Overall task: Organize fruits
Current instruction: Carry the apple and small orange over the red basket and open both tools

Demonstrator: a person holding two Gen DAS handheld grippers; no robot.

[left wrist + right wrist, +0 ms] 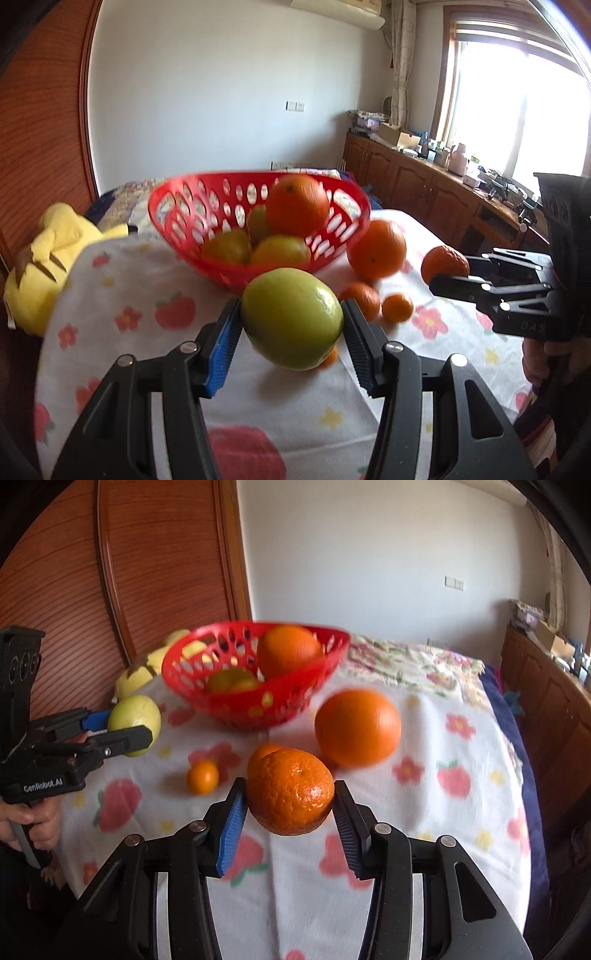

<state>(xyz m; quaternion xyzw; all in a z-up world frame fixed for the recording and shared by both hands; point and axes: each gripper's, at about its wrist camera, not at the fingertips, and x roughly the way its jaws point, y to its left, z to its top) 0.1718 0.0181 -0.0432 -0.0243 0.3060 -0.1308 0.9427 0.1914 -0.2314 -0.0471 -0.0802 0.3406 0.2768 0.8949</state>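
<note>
Left hand-held gripper [291, 325]: angled downward, pads clamped on a green apple [291, 319], held clear above the flowered bed cover [369, 398].
Right hand-held gripper [290, 805]: angled downward, clamped on a mandarin [291, 791].
Red basket [177, 221]: beyond both, holding fruit.

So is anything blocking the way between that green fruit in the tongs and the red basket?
Nothing visible does. The green fruit, gripped in the left tongs, sits just in front of the red basket, with only bare flowered cloth between. The basket already holds a large orange and some greenish fruit, but still has room.
</note>
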